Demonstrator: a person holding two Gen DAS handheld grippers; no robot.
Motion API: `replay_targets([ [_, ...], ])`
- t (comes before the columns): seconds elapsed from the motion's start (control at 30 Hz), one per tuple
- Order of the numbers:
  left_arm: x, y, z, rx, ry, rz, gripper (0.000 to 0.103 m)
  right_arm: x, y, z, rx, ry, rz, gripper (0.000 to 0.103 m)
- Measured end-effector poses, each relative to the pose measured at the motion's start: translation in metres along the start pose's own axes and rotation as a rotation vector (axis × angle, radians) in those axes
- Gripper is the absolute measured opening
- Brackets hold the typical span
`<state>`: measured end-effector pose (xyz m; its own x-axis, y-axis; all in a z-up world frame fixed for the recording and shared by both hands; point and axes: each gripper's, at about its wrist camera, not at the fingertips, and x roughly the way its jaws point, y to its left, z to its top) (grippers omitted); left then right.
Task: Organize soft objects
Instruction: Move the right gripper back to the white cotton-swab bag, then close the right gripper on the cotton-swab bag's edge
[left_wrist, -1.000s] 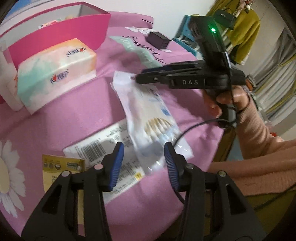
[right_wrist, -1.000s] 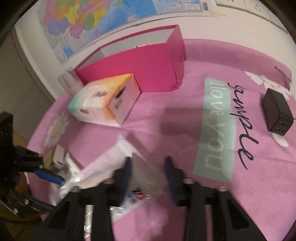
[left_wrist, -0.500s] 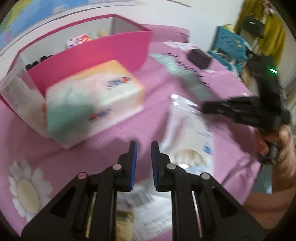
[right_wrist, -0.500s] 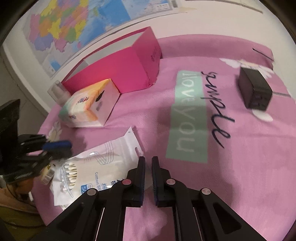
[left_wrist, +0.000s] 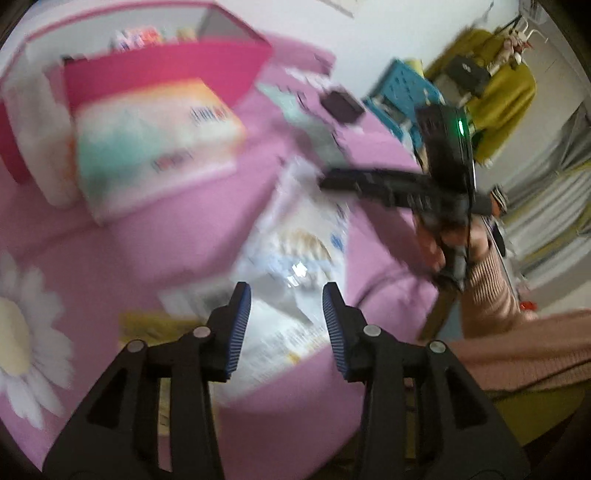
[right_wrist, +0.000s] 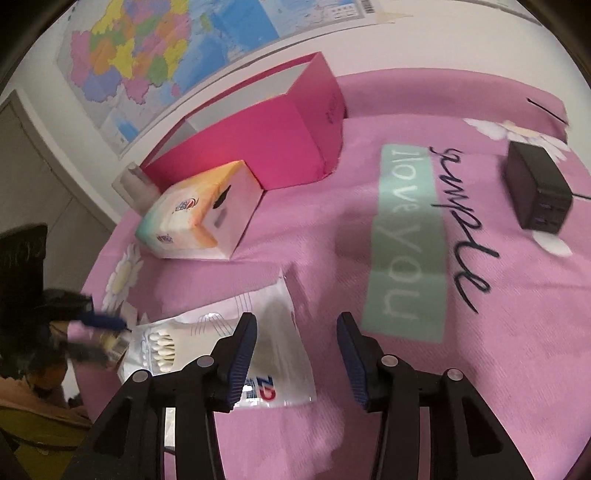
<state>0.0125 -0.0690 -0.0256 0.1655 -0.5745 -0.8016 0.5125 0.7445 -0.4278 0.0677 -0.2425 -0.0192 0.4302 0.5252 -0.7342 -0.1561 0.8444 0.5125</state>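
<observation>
- We hold the left gripper (left_wrist: 286, 314) over the pink cloth (left_wrist: 184, 240); its jaws are opening, released — nothing is pressed between the pads, though the swab bag (left_wrist: 306, 243) lies just beyond the tips.
- The right gripper (right_wrist: 295, 339) also has its jaws opening; its left finger stands over the swab bag (right_wrist: 258, 332), and the pads grip nothing.
- The swab bag lies flat on the cloth, near the front edge, partly over a white packet (left_wrist: 273, 339) and beside a yellow packet (left_wrist: 147, 321) — the left view is blurred, so their print is unreadable.
- The tissue box (right_wrist: 203, 218) sits on the cloth behind the bag, touching the pink box (right_wrist: 266, 147) at the wall.
- A black adapter (right_wrist: 535, 192) rests well apart, on the right.
</observation>
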Motion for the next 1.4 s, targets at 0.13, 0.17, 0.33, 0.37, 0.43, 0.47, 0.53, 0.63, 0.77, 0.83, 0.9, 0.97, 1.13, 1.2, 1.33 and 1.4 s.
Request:
replay_targets([
  [0.13,0.011,-0.004,-0.007,0.006,0.027,-0.005,0.042,0.002,0.004,-0.004,-0.029,0.020,-0.001,0.025],
  [0.17,0.011,-0.006,-0.006,0.010,0.024,-0.007,0.042,0.002,0.005,-0.005,-0.034,0.020,0.001,0.023],
  [0.33,0.015,0.002,0.006,-0.044,0.006,0.003,0.035,0.001,0.013,-0.012,-0.035,0.027,0.028,0.010],
  [0.37,0.015,0.003,0.007,-0.047,0.003,0.028,0.031,0.000,0.015,-0.014,-0.040,0.024,0.029,0.010],
  [0.43,0.013,0.005,0.010,-0.059,-0.013,0.053,0.030,-0.002,0.018,-0.015,-0.035,0.014,0.028,0.009],
  [0.47,0.010,0.007,0.011,-0.056,-0.019,0.059,0.029,-0.004,0.018,-0.016,-0.029,0.007,0.032,0.008],
  [0.53,0.006,0.007,0.013,-0.050,-0.038,0.073,0.028,-0.008,0.019,-0.016,-0.015,-0.011,0.041,0.006],
  [0.63,-0.004,0.006,0.016,-0.041,-0.072,0.076,0.028,-0.019,0.023,-0.014,-0.014,-0.038,0.050,0.006],
  [0.77,-0.019,0.002,0.021,-0.016,-0.124,0.085,0.028,-0.035,0.034,-0.006,-0.034,-0.082,0.068,0.006],
  [0.83,-0.022,-0.001,0.026,-0.005,-0.142,0.087,0.028,-0.042,0.038,-0.002,-0.040,-0.104,0.065,0.006],
  [0.9,-0.029,-0.003,0.028,0.010,-0.164,0.092,0.028,-0.047,0.042,0.003,-0.043,-0.125,0.063,0.006],
  [0.97,-0.033,-0.003,0.031,0.015,-0.180,0.099,0.028,-0.051,0.045,0.008,-0.044,-0.141,0.068,0.006],
  [1.13,-0.042,-0.001,0.034,0.015,-0.203,0.116,0.028,-0.056,0.048,0.018,-0.042,-0.171,0.077,0.006],
  [1.2,-0.043,-0.002,0.036,0.019,-0.209,0.126,0.028,-0.055,0.049,0.020,-0.044,-0.175,0.080,0.006],
  [1.33,-0.047,-0.004,0.039,0.030,-0.221,0.147,0.028,-0.054,0.051,0.023,-0.045,-0.181,0.084,0.006],
  [1.4,-0.048,-0.004,0.040,0.031,-0.227,0.153,0.028,-0.055,0.050,0.024,-0.045,-0.186,0.087,0.006],
])
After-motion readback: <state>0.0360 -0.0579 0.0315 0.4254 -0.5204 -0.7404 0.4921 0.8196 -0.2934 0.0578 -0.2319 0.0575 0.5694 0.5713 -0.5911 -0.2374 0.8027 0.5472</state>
